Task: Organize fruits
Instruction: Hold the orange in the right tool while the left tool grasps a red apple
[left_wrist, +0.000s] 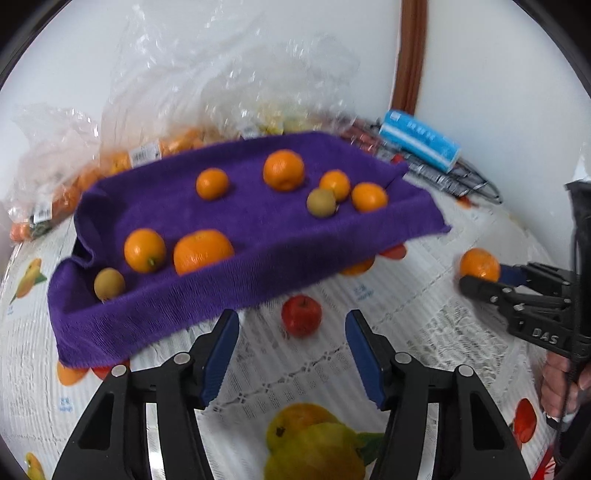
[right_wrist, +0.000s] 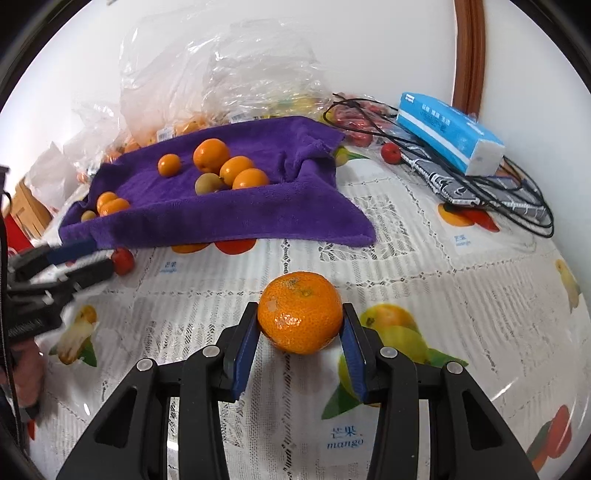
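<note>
A purple towel (left_wrist: 229, 251) lines a tray and holds several oranges and two small yellow-green fruits; it also shows in the right wrist view (right_wrist: 229, 210). A small red apple (left_wrist: 301, 314) lies on the tablecloth just ahead of my open left gripper (left_wrist: 291, 325), between its fingertips' line. It shows again in the right wrist view (right_wrist: 123, 260) beside the left gripper (right_wrist: 83, 258). My right gripper (right_wrist: 300, 317) is shut on a mandarin orange (right_wrist: 300, 312) above the tablecloth; the left wrist view shows the same orange (left_wrist: 479, 264) at the right.
Clear plastic bags of fruit (right_wrist: 221, 74) stand behind the towel. A blue tissue pack (right_wrist: 450, 133) lies on a wire basket with black cables (right_wrist: 480, 188) at the back right. Another small red fruit (right_wrist: 390, 152) sits near them. The tablecloth (right_wrist: 424, 266) has printed fruit pictures.
</note>
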